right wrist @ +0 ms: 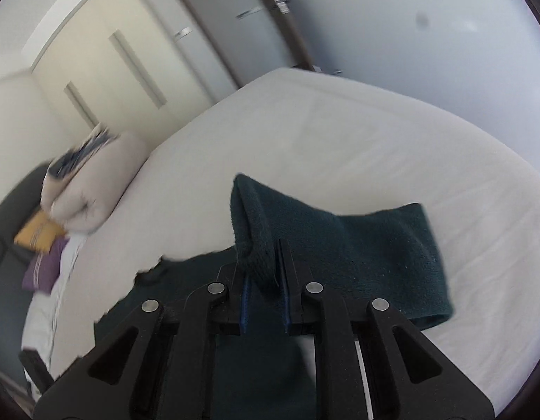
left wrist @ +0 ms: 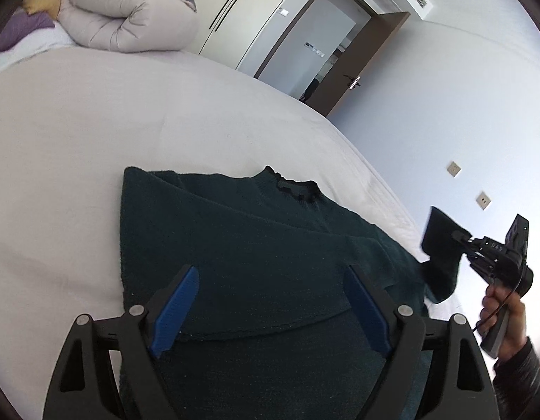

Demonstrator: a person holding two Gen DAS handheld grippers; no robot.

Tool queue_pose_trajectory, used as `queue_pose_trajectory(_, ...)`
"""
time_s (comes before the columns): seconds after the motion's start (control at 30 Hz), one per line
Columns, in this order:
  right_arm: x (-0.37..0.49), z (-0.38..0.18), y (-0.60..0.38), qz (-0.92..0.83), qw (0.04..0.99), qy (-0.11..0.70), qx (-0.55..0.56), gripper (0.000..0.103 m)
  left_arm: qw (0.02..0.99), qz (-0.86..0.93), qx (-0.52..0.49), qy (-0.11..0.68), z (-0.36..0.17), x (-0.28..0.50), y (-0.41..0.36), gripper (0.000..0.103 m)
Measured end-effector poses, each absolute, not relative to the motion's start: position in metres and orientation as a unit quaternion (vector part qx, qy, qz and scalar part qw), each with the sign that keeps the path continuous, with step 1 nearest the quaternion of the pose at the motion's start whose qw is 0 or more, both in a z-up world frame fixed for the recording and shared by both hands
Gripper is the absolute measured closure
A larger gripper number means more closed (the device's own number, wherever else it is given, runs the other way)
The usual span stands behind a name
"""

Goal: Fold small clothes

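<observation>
Overhead, left gripper (left wrist: 270,301) jaws apart; right gripper (right wrist: 263,273) pinches knit sweater (left wrist: 235,245) sleeve.

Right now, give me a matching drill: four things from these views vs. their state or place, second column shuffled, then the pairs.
Column 1
1. left tongs
2. right tongs
3. dark green sweater
4. rolled duvet

Column 2
A. lies mostly flat on the white bed, collar toward the door
B. shut on the sweater sleeve, lifting it off the bed
C. at the far end of the bed, beside the yellow and purple pillows
D. open above the sweater body, gripping nothing

Pairs: 1-D, 2-B, 3-A, 4-C
</observation>
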State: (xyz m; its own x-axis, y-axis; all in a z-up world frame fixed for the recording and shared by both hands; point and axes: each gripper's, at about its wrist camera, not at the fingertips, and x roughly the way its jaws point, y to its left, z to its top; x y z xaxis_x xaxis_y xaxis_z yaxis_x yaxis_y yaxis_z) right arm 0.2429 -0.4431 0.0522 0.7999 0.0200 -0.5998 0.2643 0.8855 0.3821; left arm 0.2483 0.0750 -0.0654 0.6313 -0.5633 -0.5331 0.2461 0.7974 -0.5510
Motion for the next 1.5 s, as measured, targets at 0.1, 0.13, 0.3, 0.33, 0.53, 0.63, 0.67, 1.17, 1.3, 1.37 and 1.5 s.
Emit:
queue_pose_trajectory(0.1, 0.28, 0.042, -0.321, 0.004, 0.93, 0.341, 0.136, 0.09, 0.846, -0.253, -0.275, 0.38, -0.074, 0.255, 0.081, 0.017)
queue_pose_trajectory(0.13, 0.283, 0.034, -0.281, 0.017, 0.931, 0.348, 0.111, 0.09, 0.836, -0.258, -0.291, 0.386, -0.077, 0.257, 0.082, 0.017)
queue_pose_trajectory(0.3, 0.3, -0.036, -0.147, 0.068, 0.908, 0.404, 0.082, 0.09, 0.806, -0.278, -0.336, 0.401, -0.084, 0.261, 0.079, 0.017)
queue_pose_trajectory(0.33, 0.304, -0.049, -0.133, 0.071, 0.905, 0.412, 0.08, 0.09, 0.805, -0.279, -0.336, 0.402, -0.085, 0.261, 0.078, 0.017)
queue_pose_trajectory(0.53, 0.259, -0.137, -0.134, 0.122, 0.884, 0.435, 0.119, 0.031, 0.791, -0.287, -0.332, 0.426, -0.091, 0.261, 0.063, 0.014)
queue_pose_trajectory(0.63, 0.23, -0.135, -0.147, 0.148, 0.884, 0.414, 0.158, 0.019, 0.789, -0.297, -0.315, 0.436, -0.089, 0.256, 0.054, 0.014)
queue_pose_trajectory(0.67, 0.218, -0.134, -0.16, 0.155, 0.883, 0.408, 0.172, 0.019, 0.793, -0.299, -0.303, 0.436, -0.086, 0.254, 0.05, 0.014)
queue_pose_trajectory(1.17, 0.161, -0.192, -0.308, 0.272, 0.794, 0.257, 0.478, 0.026, 0.797, -0.215, -0.134, 0.548, -0.089, 0.302, -0.074, 0.075)
queue_pose_trajectory(1.3, 0.155, -0.194, -0.33, 0.284, 0.778, 0.242, 0.505, 0.026, 0.799, -0.211, -0.123, 0.55, -0.09, 0.305, -0.081, 0.093)
queue_pose_trajectory(1.37, 0.141, -0.196, -0.341, 0.289, 0.772, 0.234, 0.515, 0.026, 0.802, -0.211, -0.126, 0.545, -0.085, 0.305, -0.08, 0.094)
queue_pose_trajectory(1.5, 0.138, -0.196, -0.352, 0.293, 0.768, 0.228, 0.521, 0.026, 0.816, -0.209, -0.136, 0.521, -0.061, 0.304, -0.061, 0.094)
